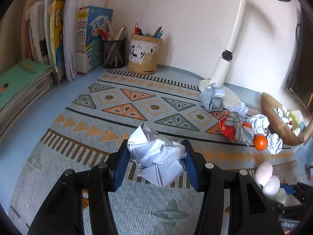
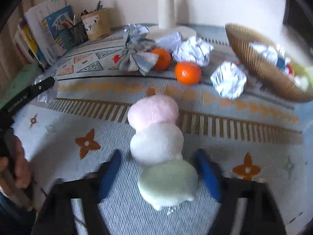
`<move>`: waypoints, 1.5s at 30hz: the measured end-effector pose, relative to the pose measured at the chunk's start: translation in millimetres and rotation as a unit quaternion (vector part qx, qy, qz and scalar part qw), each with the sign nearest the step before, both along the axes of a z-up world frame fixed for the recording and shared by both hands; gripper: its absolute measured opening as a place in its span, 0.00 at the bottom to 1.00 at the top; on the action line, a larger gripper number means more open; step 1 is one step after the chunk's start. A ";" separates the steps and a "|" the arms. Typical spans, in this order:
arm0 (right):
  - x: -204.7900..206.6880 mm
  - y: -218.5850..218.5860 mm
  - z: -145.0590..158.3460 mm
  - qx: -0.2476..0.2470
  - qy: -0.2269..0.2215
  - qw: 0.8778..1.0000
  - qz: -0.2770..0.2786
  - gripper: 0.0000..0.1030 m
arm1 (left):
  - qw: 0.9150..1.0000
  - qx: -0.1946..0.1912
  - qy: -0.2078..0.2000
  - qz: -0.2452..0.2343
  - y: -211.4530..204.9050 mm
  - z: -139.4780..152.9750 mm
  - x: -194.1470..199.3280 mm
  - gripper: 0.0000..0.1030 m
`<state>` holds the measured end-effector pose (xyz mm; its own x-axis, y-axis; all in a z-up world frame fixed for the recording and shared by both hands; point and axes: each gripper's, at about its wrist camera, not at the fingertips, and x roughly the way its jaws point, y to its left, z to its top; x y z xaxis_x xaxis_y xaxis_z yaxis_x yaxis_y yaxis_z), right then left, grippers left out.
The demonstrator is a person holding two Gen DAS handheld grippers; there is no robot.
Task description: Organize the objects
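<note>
A crumpled white paper ball [image 1: 156,156] sat low in the middle of the left wrist view, pinched between blue pads. In the right wrist view, a plush toy [image 2: 160,146] of three puffs, pink, white and pale green, ran up from lower centre. Two oranges [image 2: 187,72] lay mid-frame among more crumpled paper wads [image 2: 228,80]. At the right edge, a tilted woven basket [image 2: 260,64] held more paper.

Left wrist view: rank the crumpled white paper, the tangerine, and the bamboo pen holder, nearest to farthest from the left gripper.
1. Crumpled white paper: between the left gripper's fingers.
2. Tangerine: right, beside the basket.
3. Bamboo pen holder: far back, against the wall.
</note>
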<state>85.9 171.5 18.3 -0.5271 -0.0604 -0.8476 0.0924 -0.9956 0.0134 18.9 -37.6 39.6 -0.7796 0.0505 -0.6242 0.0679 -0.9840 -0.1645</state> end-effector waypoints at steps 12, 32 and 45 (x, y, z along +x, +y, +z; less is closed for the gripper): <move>-7.3 46.8 -0.9 -0.024 0.039 0.998 -0.038 0.51 | 1.000 0.011 -0.003 -0.008 -1.9 -1.0 0.1 0.48; -3.3 49.7 1.2 -0.037 0.048 0.996 -0.058 0.53 | 1.000 -0.011 0.000 -0.020 8.9 2.7 2.1 0.48; -2.6 52.9 1.2 -0.053 0.051 0.996 -0.059 0.53 | 0.997 0.071 -0.011 -0.023 -13.5 -0.5 -0.6 0.48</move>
